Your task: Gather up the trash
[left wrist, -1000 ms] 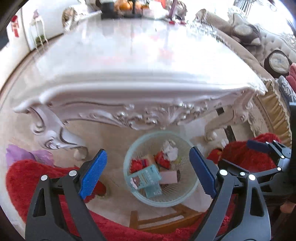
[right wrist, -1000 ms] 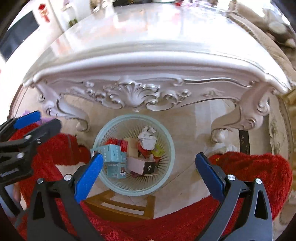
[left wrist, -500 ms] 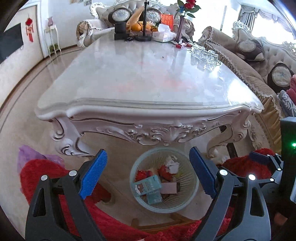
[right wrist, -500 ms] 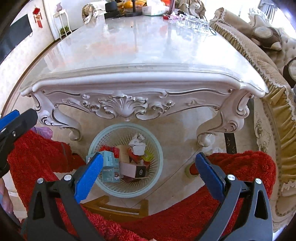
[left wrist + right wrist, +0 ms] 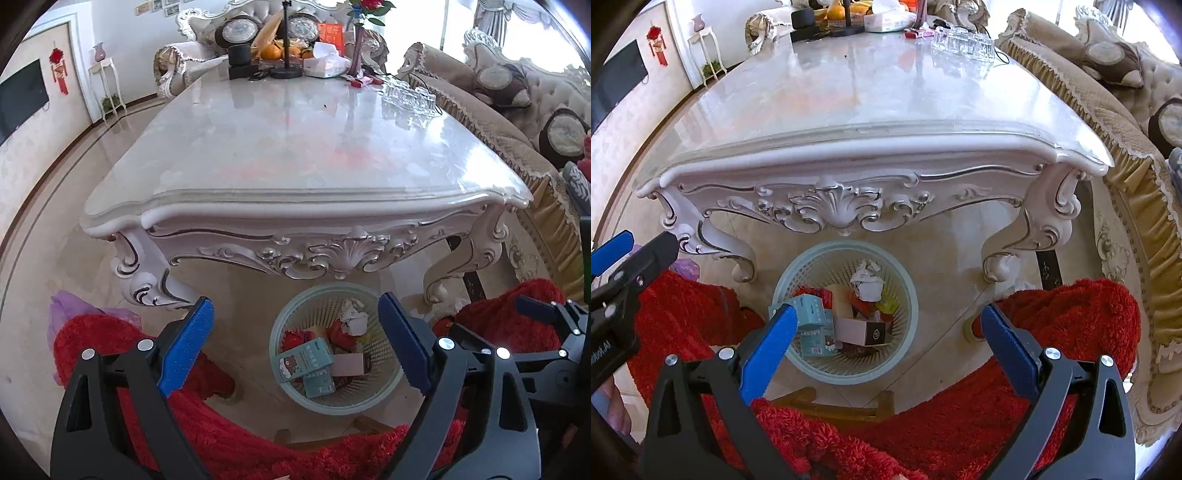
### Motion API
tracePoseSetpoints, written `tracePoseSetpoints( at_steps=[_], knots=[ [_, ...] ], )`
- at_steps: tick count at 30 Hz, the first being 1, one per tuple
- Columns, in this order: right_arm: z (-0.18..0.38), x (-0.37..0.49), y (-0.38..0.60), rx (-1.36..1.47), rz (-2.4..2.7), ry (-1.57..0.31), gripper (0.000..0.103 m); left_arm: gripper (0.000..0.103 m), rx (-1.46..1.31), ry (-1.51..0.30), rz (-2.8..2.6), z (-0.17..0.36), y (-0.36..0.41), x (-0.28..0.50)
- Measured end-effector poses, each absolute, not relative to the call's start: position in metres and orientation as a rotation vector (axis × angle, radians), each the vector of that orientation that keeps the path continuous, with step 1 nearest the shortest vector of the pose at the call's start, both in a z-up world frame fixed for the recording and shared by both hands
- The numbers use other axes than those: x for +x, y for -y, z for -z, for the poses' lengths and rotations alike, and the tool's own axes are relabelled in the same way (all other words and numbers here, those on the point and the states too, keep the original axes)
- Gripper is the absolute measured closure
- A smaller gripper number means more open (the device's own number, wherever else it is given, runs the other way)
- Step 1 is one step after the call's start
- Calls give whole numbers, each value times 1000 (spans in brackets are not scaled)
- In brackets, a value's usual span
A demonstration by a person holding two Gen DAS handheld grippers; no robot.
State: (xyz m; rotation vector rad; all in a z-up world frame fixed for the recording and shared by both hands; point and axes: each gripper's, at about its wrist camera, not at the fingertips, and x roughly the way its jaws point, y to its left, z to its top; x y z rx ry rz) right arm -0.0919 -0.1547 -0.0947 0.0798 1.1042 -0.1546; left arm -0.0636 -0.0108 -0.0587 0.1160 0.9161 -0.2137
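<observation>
Pale green basket (image 5: pixel 334 400), teal boxes (image 5: pixel 812 309), white marble table (image 5: pixel 295 147), red fuzzy trousers (image 5: pixel 1071 332), blue fingers (image 5: pixel 186 350)

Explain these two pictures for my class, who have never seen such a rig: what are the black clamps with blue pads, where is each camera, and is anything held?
There is no robot. A person holds one clamp-like tool per hand, each carrying a camera looking along its fingers. One view shows the left gripper, the other the right gripper. Both are open and hold nothing. Below them a pale green basket on the floor contains boxes and crumpled paper, in front of a white carved table. Red fabric lies nearest.
</observation>
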Motion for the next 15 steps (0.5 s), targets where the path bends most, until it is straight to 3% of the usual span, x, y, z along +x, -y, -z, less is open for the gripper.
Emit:
tracePoseSetpoints(
  at_steps=[15],
  knots=[
    [91, -90, 151, 59, 158, -1092, 8, 12, 127, -915, 231, 60, 14, -62]
  ],
)
